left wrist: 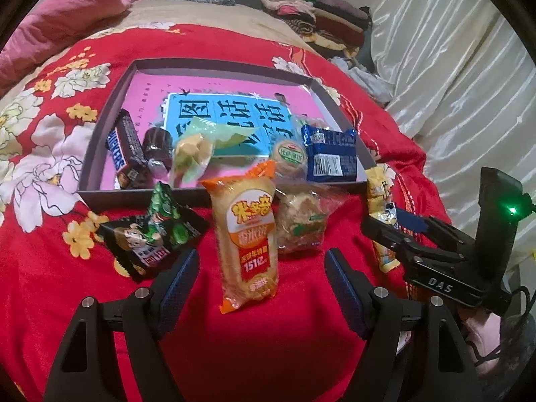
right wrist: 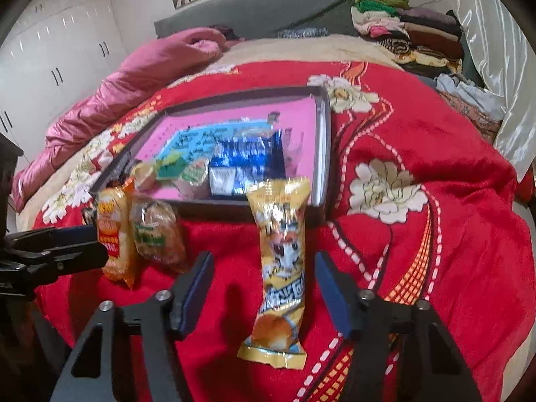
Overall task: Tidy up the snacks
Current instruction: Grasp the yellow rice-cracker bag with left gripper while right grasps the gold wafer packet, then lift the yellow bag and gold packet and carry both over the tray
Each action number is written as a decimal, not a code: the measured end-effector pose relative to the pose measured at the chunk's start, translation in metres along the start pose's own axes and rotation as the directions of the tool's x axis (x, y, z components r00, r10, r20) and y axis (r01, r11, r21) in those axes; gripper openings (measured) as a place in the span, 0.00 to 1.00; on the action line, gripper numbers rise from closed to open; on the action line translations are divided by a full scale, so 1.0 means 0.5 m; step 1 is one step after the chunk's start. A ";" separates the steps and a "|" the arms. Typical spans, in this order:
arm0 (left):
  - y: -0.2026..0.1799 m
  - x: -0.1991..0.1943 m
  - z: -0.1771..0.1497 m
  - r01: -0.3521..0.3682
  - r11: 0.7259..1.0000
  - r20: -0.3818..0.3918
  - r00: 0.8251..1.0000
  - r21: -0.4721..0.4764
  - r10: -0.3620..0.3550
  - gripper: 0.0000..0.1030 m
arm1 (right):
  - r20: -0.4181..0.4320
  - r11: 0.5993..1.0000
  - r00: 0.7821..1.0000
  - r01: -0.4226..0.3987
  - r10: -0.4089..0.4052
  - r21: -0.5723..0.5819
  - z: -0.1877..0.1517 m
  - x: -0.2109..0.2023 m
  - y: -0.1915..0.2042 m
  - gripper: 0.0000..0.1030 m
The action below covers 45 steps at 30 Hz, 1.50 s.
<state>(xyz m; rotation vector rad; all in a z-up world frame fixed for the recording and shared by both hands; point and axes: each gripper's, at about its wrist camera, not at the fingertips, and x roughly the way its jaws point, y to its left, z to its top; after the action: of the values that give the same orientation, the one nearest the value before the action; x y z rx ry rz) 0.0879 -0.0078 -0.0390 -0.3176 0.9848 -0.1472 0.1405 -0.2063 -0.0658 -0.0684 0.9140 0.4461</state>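
Bedroom setup here: a bed with a red flowered blanket (left wrist: 301, 335), a folded clothes pile (left wrist: 311, 10) at the far right corner and a shallow tray (left wrist: 140, 197) sitting mid-bed with a few snacks already in it, a chocolate bar (left wrist: 124, 149) at its left edge and a blue packet (left wrist: 330, 154) toward its right edge. Along the tray's near edge, loose on the blanket from left to right: a black-and-green bag (left wrist: 150, 234), an orange rice-cracker pack (left wrist: 248, 241), a clear-wrapped pastry (left wrist: 301, 221) and a yellow bread pack (right wrist: 283, 251) near the tray's near right corner. The left gripper (left wrist: 261, 268) is spread wide with the orange pack lying between its fingers, nothing pinched. The right gripper (right wrist: 264, 271) is also not gripping yet, pads (right wrist: 330, 288) either side of the yellow pack with gaps showing. My take: both are lining up for a pick. Center each pack between the pads, come down till the tips nearly meet the blanket, squeeze across the narrow width around the middle, not the crinkly end seal, and go gentle so the contents don't get crushed.
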 end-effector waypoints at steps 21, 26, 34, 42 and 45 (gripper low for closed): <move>0.019 0.050 -0.007 -0.024 0.998 -0.032 0.999 -0.059 0.022 0.51 | -0.012 0.997 0.997 -0.080 0.080 0.021 -0.002 0.004 -0.006 0.20; 0.021 0.064 -0.005 -0.035 0.997 -0.040 0.999 -0.063 0.033 0.44 | 0.002 0.993 0.994 -0.106 0.106 0.044 0.004 0.006 -0.013 0.20; 0.014 0.069 -0.002 -0.031 0.999 -0.037 0.999 -0.040 0.029 0.35 | 0.007 0.990 0.991 -0.135 0.135 0.041 0.010 0.012 -0.011 0.19; 0.017 0.064 -0.006 -0.013 0.999 -0.043 0.999 -0.048 0.011 0.35 | -0.072 0.994 0.992 -0.095 0.099 0.057 -0.003 0.037 -0.019 0.20; 0.015 0.064 -0.009 -0.008 0.999 -0.050 0.999 -0.042 0.006 0.35 | -0.077 0.996 0.994 -0.074 0.077 0.048 -0.011 0.030 -0.018 0.20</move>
<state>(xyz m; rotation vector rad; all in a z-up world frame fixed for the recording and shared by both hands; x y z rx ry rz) 0.1016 -0.0102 -0.0693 -0.3500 1.0398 -0.1284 0.1480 -0.2105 -0.0818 -0.0103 1.0068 0.4956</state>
